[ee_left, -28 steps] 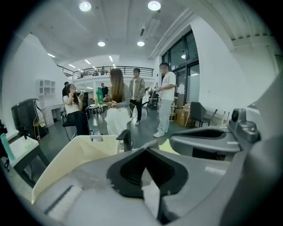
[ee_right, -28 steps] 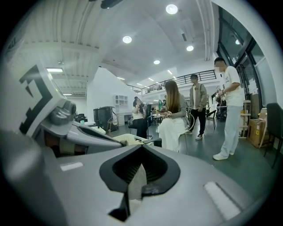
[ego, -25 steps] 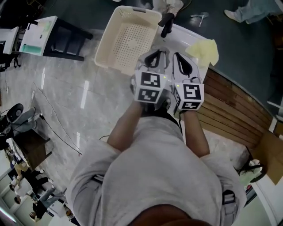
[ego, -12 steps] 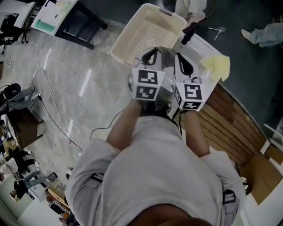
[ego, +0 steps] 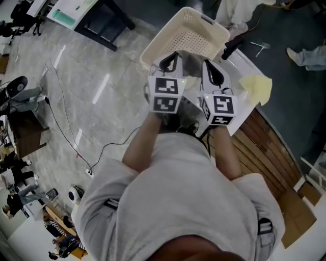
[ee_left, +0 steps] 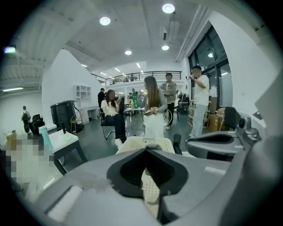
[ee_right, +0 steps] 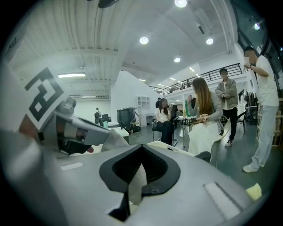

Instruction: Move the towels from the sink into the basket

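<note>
In the head view my left gripper (ego: 170, 60) and right gripper (ego: 211, 71) are side by side at the near rim of the cream perforated basket (ego: 189, 35). A grey towel (ego: 190, 69) is bunched between them. Both grippers are shut, each with a fold of that towel in its jaws. The right gripper view shows pale cloth (ee_right: 134, 187) in the jaw slot and grey cloth hanging by the left gripper (ee_right: 107, 137). The left gripper view looks over the shut jaws (ee_left: 148, 152) to the basket (ee_left: 146, 143). A yellow towel (ego: 259, 86) lies on the white sink's (ego: 243, 60) edge.
A black faucet (ego: 231, 48) stands between basket and sink. A wooden slatted deck (ego: 267, 145) runs along the right. A dark table (ego: 97, 15) is at the top left and cables (ego: 66, 137) cross the marble floor. Several people (ee_left: 154, 110) are beyond the basket.
The grippers stay together on the grey towel. The basket and sink have shifted right and nearer in the head view, so the grippers now sit at the basket's near rim.
</note>
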Tool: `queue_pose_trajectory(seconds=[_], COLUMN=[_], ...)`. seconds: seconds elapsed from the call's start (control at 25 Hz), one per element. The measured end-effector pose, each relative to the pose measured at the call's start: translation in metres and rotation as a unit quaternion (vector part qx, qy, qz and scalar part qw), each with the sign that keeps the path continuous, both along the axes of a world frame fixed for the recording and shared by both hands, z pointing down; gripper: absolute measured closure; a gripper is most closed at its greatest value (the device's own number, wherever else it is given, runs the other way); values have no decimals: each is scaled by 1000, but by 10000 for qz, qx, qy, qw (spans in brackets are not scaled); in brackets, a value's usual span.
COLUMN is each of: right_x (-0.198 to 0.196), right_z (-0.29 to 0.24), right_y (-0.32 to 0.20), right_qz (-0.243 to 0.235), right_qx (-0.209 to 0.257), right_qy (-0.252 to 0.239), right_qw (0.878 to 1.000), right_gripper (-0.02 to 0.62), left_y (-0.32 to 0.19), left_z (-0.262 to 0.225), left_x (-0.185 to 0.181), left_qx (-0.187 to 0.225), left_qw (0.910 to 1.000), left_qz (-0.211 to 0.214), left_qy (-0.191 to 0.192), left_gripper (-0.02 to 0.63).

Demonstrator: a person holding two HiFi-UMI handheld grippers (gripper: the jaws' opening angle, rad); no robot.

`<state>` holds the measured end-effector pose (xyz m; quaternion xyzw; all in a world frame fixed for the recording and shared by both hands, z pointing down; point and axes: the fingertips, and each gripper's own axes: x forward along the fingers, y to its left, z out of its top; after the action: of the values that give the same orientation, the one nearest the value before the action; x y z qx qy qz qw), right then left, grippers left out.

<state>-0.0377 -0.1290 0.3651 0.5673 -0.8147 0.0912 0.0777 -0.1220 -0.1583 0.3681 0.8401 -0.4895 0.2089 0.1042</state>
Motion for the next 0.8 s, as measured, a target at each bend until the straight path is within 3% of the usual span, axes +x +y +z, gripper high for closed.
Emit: queue_pose_trajectory(seconds=[0.64, 0.8], right_x=[-28, -34], right_z=[4, 3], right_y=[-18, -18], right_qz=[-196, -183], right_qx=[-20, -12], right_qy=[-123, -128], right_qw=[9997, 9997], right_gripper=[589, 589], left_y=[-11, -11], left_z=[-5, -1], left_x=[-51, -52], left_qx=[50, -15], left_qw=[9988, 9991], left_qz=[-478, -427], left_qy=[-82, -60], left_gripper=[583, 583])
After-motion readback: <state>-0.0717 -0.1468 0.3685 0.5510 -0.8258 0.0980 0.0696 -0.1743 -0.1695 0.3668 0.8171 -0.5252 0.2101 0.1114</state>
